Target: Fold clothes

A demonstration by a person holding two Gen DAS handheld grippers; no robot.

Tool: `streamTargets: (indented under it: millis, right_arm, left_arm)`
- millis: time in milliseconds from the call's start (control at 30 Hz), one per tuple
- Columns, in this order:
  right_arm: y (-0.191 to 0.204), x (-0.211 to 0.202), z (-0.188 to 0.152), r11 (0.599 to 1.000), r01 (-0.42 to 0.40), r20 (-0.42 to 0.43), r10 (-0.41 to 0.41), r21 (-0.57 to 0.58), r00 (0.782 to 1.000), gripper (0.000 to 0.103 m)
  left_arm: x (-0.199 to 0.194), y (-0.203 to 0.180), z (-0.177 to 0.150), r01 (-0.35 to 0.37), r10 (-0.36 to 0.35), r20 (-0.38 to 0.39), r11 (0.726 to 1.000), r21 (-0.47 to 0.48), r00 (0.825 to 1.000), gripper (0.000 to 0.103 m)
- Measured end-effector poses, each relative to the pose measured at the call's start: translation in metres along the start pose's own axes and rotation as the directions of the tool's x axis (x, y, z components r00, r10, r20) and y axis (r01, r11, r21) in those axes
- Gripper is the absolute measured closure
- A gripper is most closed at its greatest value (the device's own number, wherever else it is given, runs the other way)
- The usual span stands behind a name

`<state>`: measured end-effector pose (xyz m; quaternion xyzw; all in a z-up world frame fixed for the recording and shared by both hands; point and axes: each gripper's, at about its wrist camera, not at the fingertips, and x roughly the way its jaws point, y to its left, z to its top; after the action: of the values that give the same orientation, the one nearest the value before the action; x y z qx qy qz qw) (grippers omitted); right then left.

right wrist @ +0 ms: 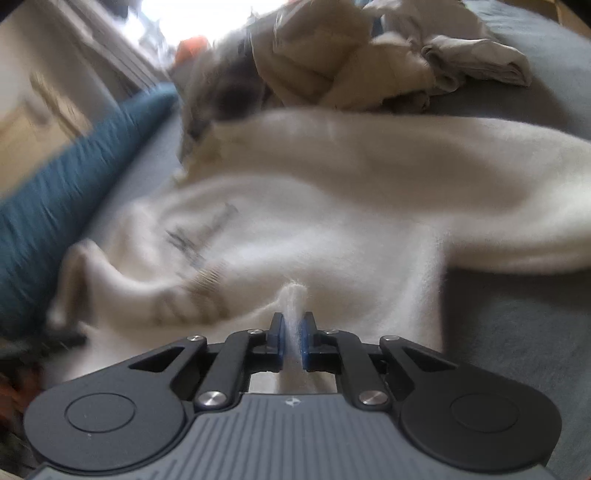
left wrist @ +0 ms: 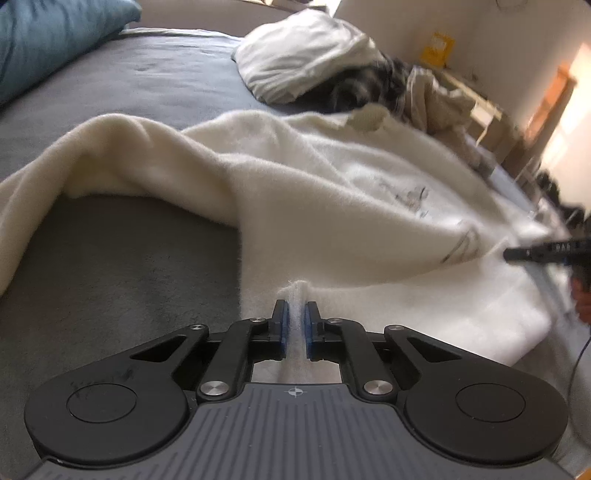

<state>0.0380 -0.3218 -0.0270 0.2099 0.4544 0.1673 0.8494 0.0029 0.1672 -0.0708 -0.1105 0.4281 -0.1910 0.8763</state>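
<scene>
left wrist view has the left gripper [left wrist: 295, 308] pinched tight on a fold of the cream fleece sweatshirt [left wrist: 332, 192], the right gripper [right wrist: 291, 319] likewise clamped on its hem, the garment sprawled over the grey bed [left wrist: 129, 88] near a pile of clothes [left wrist: 314, 55] and a teal pillow [right wrist: 55, 206].

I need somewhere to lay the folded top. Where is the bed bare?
Bare grey bedcover lies left of the cream sweater, under its draped sleeve, and beyond it toward the teal pillow. It is crowded at the far side, where the unfolded clothes pile sits.
</scene>
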Motion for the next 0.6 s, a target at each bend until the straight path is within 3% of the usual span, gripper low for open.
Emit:
streamTargets:
  millis: [200, 367, 600]
  right_arm:
    - [-0.016, -0.048, -0.014, 0.966, -0.227, 0.096, 0.217, 0.121, 0.972, 0.094]
    - [-0.017, -0.077, -0.038, 0.925, -0.347, 0.102, 0.334, 0.157, 0.937, 0.094]
    - [-0.015, -0.109, -0.083, 0.918, -0.36, 0.012, 0.363, 0.165, 0.932, 0.094]
  left_arm:
    - [-0.041, 0.016, -0.005, 0.127, -0.122, 0.052, 0.984, -0.121, 0.991, 0.096]
    - [-0.069, 0.004, -0.017, 0.165, -0.164, 0.02, 0.984, -0.067, 0.986, 0.097]
    - [-0.093, -0.013, -0.038, 0.174, -0.172, -0.096, 0.985, 0.017, 0.98, 0.097]
